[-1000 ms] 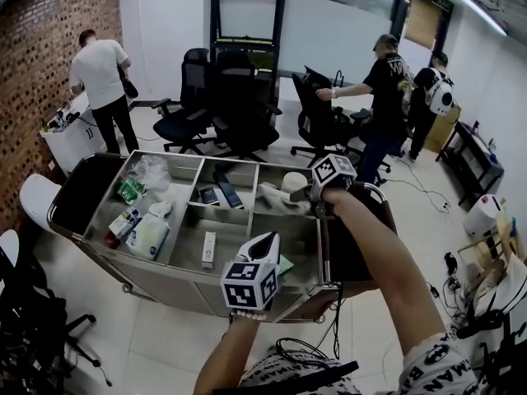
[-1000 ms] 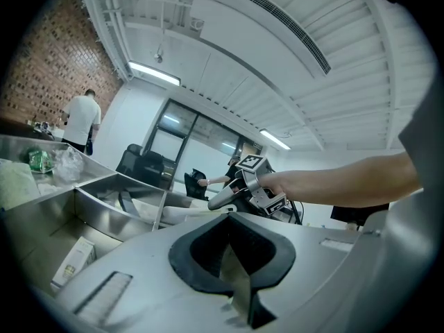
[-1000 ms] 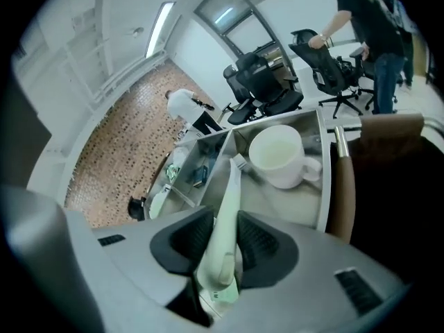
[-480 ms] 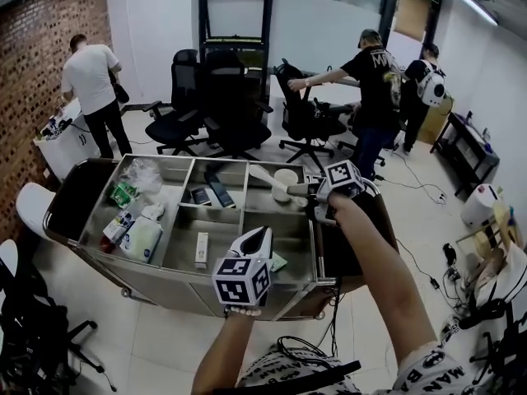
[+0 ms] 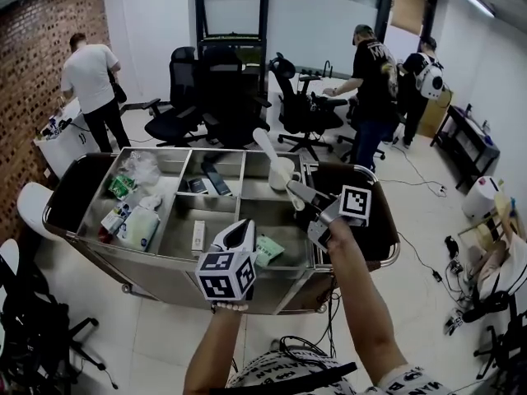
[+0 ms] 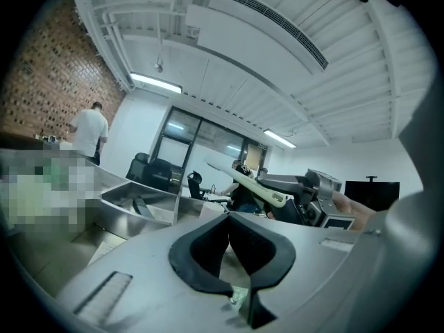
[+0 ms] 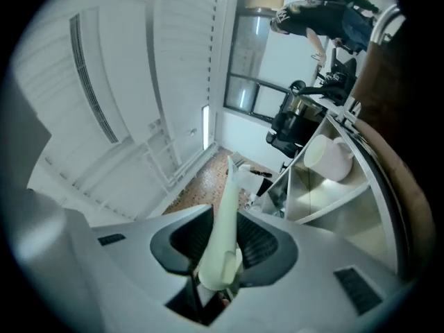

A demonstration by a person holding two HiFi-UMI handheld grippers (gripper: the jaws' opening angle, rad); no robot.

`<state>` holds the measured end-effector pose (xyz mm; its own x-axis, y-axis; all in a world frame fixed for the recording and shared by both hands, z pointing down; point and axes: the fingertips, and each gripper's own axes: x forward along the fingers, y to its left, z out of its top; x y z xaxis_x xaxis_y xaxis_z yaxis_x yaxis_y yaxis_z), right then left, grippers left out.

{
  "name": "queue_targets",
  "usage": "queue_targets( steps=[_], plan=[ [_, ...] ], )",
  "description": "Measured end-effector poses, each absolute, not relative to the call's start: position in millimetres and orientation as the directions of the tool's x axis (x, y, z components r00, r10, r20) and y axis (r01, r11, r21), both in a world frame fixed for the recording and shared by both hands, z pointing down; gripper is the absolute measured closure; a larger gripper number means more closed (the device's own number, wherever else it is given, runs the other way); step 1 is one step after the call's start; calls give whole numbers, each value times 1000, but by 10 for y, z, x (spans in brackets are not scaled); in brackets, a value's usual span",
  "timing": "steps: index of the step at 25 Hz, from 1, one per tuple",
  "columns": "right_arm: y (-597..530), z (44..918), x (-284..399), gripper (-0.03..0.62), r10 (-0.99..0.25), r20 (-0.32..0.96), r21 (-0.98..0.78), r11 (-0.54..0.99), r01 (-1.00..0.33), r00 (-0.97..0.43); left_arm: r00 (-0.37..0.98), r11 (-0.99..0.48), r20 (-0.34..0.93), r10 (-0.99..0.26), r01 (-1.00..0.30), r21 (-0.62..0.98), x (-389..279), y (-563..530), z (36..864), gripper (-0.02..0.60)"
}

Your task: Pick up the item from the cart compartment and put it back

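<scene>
Above the right-hand compartment of the stainless steel cart (image 5: 148, 257), my right tongs (image 5: 298, 194) pinch a long, pale cream plastic piece shaped like a shoehorn (image 5: 276, 159) near its thick end. Its thin end points up and away, clear of the cart. My left tongs (image 5: 243, 233) hang over the near rim, pressed together on nothing. I judge the pick-up done and the return due: lower the piece into that compartment beside the white roll (image 5: 284, 174), then spread the tongs.

The right tongs (image 7: 223, 240) clamp a long cream tool (image 7: 227, 203), with a white container (image 7: 331, 158) in the cart compartment (image 7: 326, 203) behind.
</scene>
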<state>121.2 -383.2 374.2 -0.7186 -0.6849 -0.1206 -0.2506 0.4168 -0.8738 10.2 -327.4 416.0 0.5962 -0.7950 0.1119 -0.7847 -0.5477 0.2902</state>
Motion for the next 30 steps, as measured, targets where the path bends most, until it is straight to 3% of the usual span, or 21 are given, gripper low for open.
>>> queue_targets(
  steps=[3, 10, 21, 27, 30],
  plan=[
    [-3544, 3702, 1177, 482, -731, -207, -863, 449, -231, -651, 601, -554, 115, -791, -784, 279, 70, -3104, 4239, 581],
    [-2909, 3741, 1071, 483, -805, -274, -805, 491, -333, -526, 589, -544, 115, -800, -793, 276, -40, -2649, 4301, 581],
    [-2285, 4099, 1139, 485, -848, -266, -649, 509, -566, -458, 504, -466, 119, -856, -850, 248, -25, -2169, 4338, 581],
    [-2068, 4249, 1288, 485, -858, -261, -578, 506, -640, -443, 466, -430, 144, -873, -874, 228, 188, -2018, 4471, 581],
    [-2027, 4324, 1342, 485, -852, -252, -614, 507, -605, -459, 455, -413, 157, -877, -879, 239, 281, -1984, 4534, 581]
  ],
)
